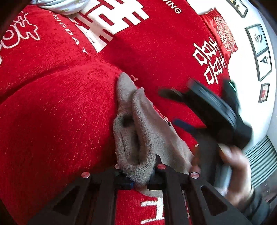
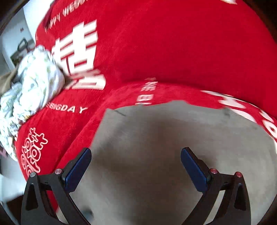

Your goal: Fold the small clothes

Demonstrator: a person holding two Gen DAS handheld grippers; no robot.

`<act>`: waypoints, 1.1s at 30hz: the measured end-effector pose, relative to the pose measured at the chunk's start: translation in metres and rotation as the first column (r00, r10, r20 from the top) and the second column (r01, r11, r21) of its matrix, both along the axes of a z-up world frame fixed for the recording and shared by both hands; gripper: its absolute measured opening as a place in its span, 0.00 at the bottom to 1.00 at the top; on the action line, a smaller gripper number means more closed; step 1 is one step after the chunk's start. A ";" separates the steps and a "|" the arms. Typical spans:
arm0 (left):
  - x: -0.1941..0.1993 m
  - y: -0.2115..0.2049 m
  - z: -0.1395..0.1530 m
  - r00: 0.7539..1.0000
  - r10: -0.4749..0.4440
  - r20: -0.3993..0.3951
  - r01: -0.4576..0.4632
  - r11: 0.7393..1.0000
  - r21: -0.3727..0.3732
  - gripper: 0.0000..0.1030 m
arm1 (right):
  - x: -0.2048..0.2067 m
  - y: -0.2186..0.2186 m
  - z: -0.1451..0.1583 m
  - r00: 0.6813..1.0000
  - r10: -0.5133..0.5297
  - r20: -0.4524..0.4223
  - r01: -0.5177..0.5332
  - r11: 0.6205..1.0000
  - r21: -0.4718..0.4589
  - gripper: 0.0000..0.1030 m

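Note:
A grey-beige knitted garment (image 1: 138,131) lies bunched on a red sofa cover (image 1: 57,110). My left gripper (image 1: 138,178) is shut on a thick fold of it at the near end. In the left wrist view my right gripper (image 1: 174,109) hovers blurred over the garment's right side, held by a hand (image 1: 237,171). In the right wrist view my right gripper (image 2: 135,166) is open, its blue pads (image 2: 78,170) spread wide just above a flat stretch of the same garment (image 2: 173,138).
A crumpled white patterned cloth (image 2: 32,88) lies on the sofa's left side; it also shows in the left wrist view (image 1: 60,5). A red embroidered cushion (image 1: 223,32) leans at the far right. Framed pictures (image 1: 259,50) hang on the wall.

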State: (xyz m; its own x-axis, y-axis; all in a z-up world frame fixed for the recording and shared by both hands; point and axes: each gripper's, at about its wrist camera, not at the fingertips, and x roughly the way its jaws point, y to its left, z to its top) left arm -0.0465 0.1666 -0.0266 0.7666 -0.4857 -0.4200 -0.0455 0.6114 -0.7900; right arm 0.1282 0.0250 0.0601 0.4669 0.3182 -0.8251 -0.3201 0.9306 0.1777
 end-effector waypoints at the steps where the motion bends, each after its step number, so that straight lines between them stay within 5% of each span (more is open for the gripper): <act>1: 0.000 0.000 0.000 1.000 -0.002 -0.002 0.002 1.000 -0.004 0.11 | 0.009 0.018 -0.007 1.000 0.015 -0.015 -0.015 1.000 -0.027 1.00; 5: 0.002 0.000 0.001 1.000 -0.005 -0.013 0.005 1.000 0.000 0.11 | 0.032 0.067 -0.031 0.992 0.075 -0.099 -0.081 0.995 -0.057 0.92; 10: 0.006 -0.005 0.006 0.999 0.005 -0.047 -0.002 0.998 0.057 0.11 | 0.035 0.112 -0.050 0.992 0.112 -0.049 -0.122 0.932 -0.341 0.86; 11: 0.007 -0.006 0.007 0.999 0.006 -0.052 -0.002 0.997 0.073 0.11 | 0.036 0.111 -0.049 0.993 0.107 -0.047 -0.117 0.931 -0.345 0.84; 15: 0.007 -0.010 0.009 0.998 0.016 -0.060 -0.009 0.993 0.115 0.11 | 0.042 0.095 -0.043 0.997 0.070 -0.023 -0.073 0.928 -0.364 0.41; 16: 0.006 -0.010 0.008 0.998 0.016 -0.060 -0.009 0.993 0.114 0.11 | 0.043 0.091 -0.042 0.997 0.074 -0.025 -0.078 0.927 -0.367 0.37; 23: 0.006 -0.015 0.011 0.998 0.022 -0.053 -0.012 0.985 0.171 0.11 | 0.045 0.089 -0.037 0.997 0.076 -0.013 -0.075 0.926 -0.371 0.30; 33: 0.006 -0.016 0.014 0.998 0.023 -0.066 -0.011 0.985 0.170 0.11 | 0.046 0.070 -0.026 0.997 0.060 -0.040 -0.068 0.969 -0.237 0.23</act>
